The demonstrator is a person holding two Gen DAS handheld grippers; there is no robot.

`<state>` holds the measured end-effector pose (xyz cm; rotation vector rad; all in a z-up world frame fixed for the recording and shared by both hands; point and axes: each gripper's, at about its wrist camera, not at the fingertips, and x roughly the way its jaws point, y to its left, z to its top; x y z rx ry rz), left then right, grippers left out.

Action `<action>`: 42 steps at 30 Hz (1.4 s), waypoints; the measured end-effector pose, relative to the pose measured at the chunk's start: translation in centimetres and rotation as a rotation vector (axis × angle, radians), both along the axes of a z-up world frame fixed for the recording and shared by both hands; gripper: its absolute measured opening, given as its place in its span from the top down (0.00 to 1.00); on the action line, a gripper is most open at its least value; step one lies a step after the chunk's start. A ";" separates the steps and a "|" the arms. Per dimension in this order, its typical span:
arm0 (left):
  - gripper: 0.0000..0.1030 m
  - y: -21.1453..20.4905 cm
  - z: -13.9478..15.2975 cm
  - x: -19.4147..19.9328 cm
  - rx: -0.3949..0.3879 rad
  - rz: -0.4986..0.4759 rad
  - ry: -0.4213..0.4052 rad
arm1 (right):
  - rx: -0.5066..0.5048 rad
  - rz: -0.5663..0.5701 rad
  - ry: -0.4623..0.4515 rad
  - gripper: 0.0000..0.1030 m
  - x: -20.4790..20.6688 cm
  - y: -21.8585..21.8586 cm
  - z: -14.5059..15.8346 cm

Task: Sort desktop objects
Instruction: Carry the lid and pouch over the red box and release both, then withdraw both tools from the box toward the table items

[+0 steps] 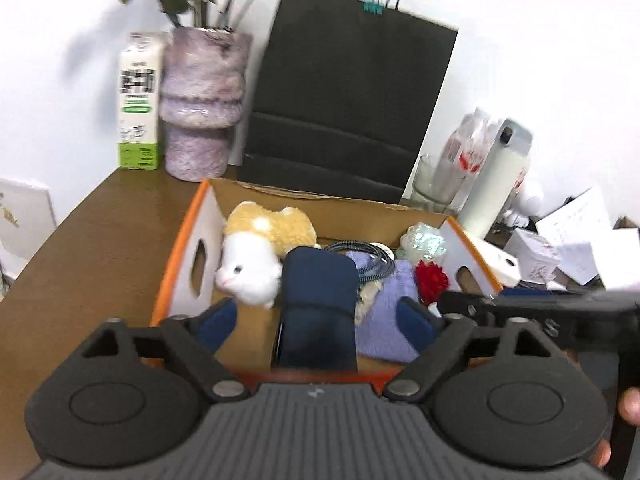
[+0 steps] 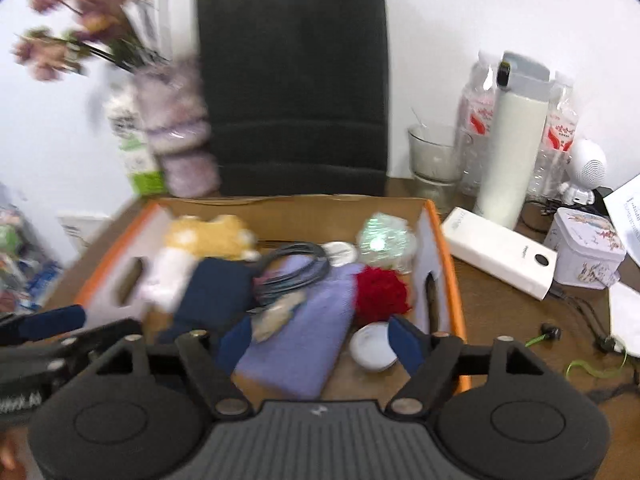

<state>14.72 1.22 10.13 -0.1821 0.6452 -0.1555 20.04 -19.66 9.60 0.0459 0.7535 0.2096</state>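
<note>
Over the near edge of the orange-rimmed cardboard box (image 1: pixel 181 264), the left gripper (image 1: pixel 316 322) is hanging with its jaws spread wide and gripping nothing, a navy pouch (image 1: pixel 320 300) lying in the box between its blue pads beside a plush cat (image 1: pixel 256 256) and a lilac cloth (image 1: pixel 384 320). From the right wrist, the right gripper (image 2: pixel 320 346) is likewise standing released above the same box (image 2: pixel 444 240), empty, with the lilac cloth (image 2: pixel 304 336), a red pompom (image 2: pixel 380 292) and a small white lid (image 2: pixel 372 348) lying beneath it, while a white power bank (image 2: pixel 500 256) is resting on the table just right of the box.

This looks like a home or office desk: a brown wooden worktop (image 2: pixel 500 320) against a white wall, with a flower vase (image 1: pixel 200 108) at its back left corner, and water bottles (image 2: pixel 476 120), papers (image 1: pixel 576 220) and a power bank (image 2: pixel 500 252) at its right side.
</note>
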 end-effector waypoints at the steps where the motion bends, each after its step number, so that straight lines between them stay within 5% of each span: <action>1: 0.07 0.3 -0.1 -1.1 0.001 0.005 -0.005 | 0.033 0.015 -0.017 0.19 -1.9 -0.2 0.1; 10: 0.00 1.6 -4.6 -14.2 0.057 0.026 -0.091 | 0.075 0.021 -0.120 0.18 -17.0 -1.9 -3.9; 20: 0.00 1.7 -7.7 -20.9 0.062 0.009 -0.078 | 0.000 0.004 -0.136 0.17 -25.1 -2.0 -8.2; 29: 0.00 2.2 -9.3 -22.3 0.075 0.029 -0.010 | 0.068 0.041 -0.099 0.17 -26.0 -2.7 -9.0; 34: 0.00 0.7 -8.5 -21.9 0.087 -0.028 -0.037 | 0.068 0.019 -0.113 0.22 -25.8 -3.0 -8.7; 37: 0.00 -1.1 -7.6 -20.6 0.083 -0.081 -0.071 | 0.052 -0.013 -0.082 0.35 -24.1 -4.0 -8.0; 42: 0.06 -5.2 -6.0 -15.7 0.071 -0.186 -0.177 | 0.051 -0.104 -0.168 0.34 -20.7 -6.9 -5.1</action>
